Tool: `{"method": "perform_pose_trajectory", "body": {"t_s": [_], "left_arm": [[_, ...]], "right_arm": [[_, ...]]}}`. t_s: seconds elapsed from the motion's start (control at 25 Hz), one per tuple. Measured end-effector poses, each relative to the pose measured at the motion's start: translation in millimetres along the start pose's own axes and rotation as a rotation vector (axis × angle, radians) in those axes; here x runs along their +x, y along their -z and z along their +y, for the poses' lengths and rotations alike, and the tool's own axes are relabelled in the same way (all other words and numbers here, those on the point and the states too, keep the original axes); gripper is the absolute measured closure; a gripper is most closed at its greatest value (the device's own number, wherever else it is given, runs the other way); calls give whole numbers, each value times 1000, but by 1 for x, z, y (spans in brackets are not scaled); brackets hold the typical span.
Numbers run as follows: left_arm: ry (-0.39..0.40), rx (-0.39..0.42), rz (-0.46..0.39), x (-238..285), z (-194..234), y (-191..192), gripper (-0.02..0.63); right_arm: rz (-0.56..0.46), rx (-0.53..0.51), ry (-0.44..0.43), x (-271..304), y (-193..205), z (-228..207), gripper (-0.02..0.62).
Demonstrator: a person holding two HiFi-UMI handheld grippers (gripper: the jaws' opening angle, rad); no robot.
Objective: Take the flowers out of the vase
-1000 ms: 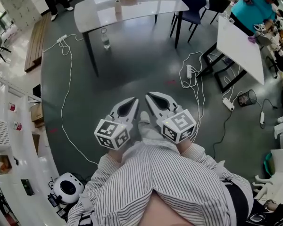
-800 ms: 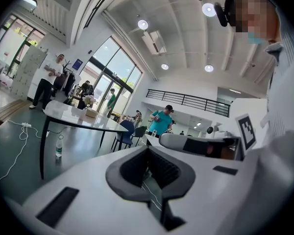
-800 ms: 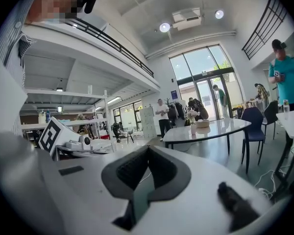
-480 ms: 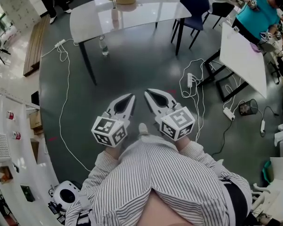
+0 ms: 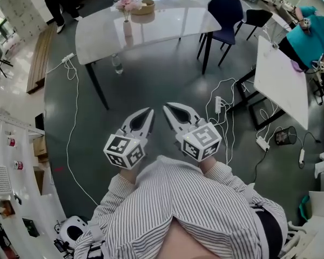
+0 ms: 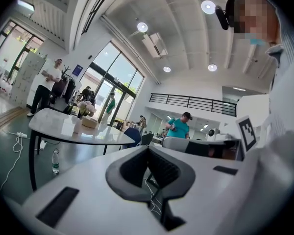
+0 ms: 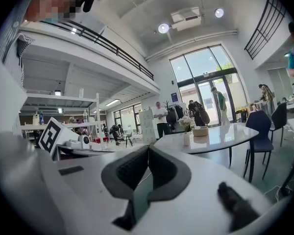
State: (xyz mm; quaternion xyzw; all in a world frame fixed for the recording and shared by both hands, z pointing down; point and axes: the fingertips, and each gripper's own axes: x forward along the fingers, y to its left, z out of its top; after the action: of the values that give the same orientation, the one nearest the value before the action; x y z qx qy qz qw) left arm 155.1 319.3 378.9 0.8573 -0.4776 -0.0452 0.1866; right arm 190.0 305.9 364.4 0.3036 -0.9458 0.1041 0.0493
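**Operator:** Report the condition of both tools.

**Technician:** Left gripper [image 5: 149,112]: fingers [image 6: 132,168] closed, tips touching, nothing between them. Right gripper [image 5: 166,108]: same condition, closed tip to tip and empty. The two are held side by side, close together, in front of the person's striped shirt [image 5: 183,198]. Both point toward the far worktop [image 5: 167,23].

**Operator:** Locate the task items.

**Technician:** The flowers [image 5: 125,3], pink and white, stand in a slim pale vase [image 5: 127,27]. The vase is upright near the far left end of the white worktop. A round tan basket [image 5: 146,6] sits just beside the flowers on the same surface. Both grippers are well apart from the vase, with bare grey floor [image 5: 162,74] between.

**Operator:** Is the vase visible from each gripper view?

**Technician:** Yes. In the left gripper view it appears to the left of the closed fingertips. In the right gripper view it appears to the right of them, with the basket next to it.

**Operator:** List the surrounding objects.

**Technician:** A clear bottle [image 5: 117,63] stands upright on the floor below the worktop's near edge, close to a leg. A dark blue chair [image 5: 224,12] stands at the worktop's right end. White cables [image 5: 222,99] lie on the floor to the right of the grippers.
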Motion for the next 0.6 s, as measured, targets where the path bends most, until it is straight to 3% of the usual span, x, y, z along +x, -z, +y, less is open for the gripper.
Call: {"method": "perform_pose_trajectory", "body": {"t_s": [0.6], "left_arm": [[-26,-26,58,59,36,8,595]], "right_arm": [[53,49,-29,42,13,-58,580]]}}
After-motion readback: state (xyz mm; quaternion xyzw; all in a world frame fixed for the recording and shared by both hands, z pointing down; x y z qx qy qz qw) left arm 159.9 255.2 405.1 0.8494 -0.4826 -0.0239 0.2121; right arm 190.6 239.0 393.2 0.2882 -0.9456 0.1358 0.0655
